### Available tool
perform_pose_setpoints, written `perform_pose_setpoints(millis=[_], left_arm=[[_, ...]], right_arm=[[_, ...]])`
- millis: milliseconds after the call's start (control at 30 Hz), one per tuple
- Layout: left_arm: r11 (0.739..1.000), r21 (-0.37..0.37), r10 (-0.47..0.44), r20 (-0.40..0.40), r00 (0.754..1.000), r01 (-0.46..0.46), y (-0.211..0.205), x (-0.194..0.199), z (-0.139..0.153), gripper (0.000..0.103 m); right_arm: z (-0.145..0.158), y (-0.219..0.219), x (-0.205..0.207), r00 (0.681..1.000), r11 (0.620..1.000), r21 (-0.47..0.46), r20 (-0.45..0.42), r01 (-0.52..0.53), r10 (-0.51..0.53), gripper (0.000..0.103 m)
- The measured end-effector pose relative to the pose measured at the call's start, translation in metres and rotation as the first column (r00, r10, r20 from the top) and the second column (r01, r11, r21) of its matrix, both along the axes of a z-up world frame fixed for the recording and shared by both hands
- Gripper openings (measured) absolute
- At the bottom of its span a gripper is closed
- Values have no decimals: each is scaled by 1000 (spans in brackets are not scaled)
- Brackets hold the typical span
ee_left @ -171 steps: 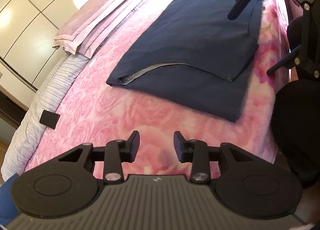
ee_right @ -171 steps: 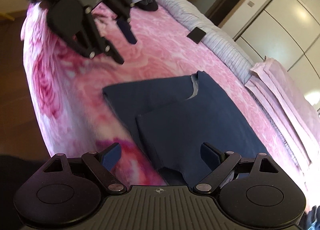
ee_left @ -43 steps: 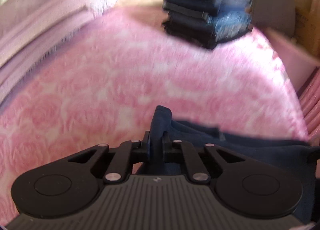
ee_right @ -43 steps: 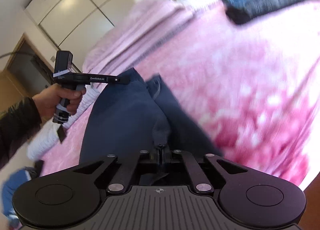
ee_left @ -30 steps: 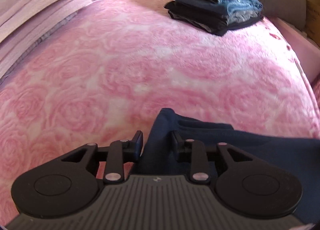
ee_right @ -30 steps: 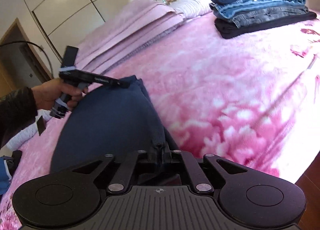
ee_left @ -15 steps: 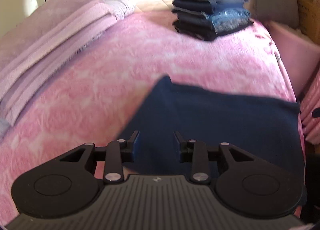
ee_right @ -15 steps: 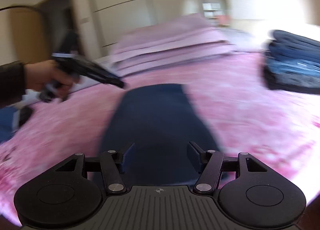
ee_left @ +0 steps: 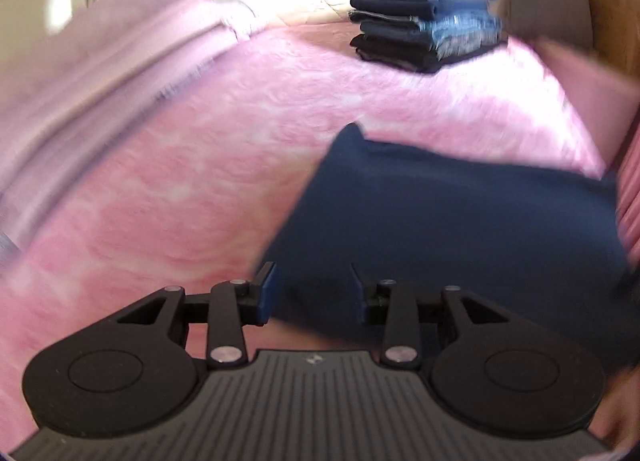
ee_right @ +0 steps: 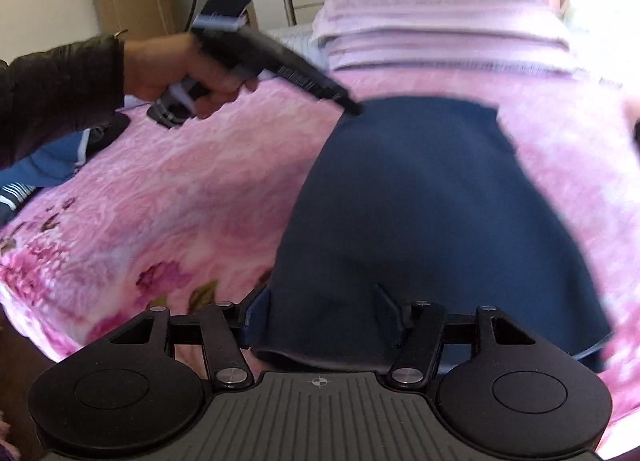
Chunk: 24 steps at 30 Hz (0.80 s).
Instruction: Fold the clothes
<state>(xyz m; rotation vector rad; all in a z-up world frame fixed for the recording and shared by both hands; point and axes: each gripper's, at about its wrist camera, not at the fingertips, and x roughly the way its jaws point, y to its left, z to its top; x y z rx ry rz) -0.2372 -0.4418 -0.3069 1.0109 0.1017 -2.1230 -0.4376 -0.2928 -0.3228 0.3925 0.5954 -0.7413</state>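
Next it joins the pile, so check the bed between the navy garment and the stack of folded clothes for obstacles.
Nothing visible: only bare pink blanket lies between the navy garment and the stack.

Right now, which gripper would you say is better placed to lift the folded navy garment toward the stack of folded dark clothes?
Probably the left gripper: its view faces the stack of folded dark clothes beyond the folded navy garment.

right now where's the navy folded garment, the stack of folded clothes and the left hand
navy folded garment (ee_right: 432,221), right wrist view, middle of its top face
stack of folded clothes (ee_left: 420,21), left wrist view, front folded edges
left hand (ee_right: 176,65), right wrist view, back of the hand on the gripper handle
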Motion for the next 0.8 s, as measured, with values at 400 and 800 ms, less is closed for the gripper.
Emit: perform_pose_setpoints(millis=[400,800], left_arm=[[869,-319,-201,470,860,377,84,-18,-60,72],[670,-372,-233,716,658,643,72,-53,-108,69]], right_arm=[[-35,-10,110,888,965,-190,-453,-181,78,64],[7,-6,43,881,925,-275,-459,-262,113,15]])
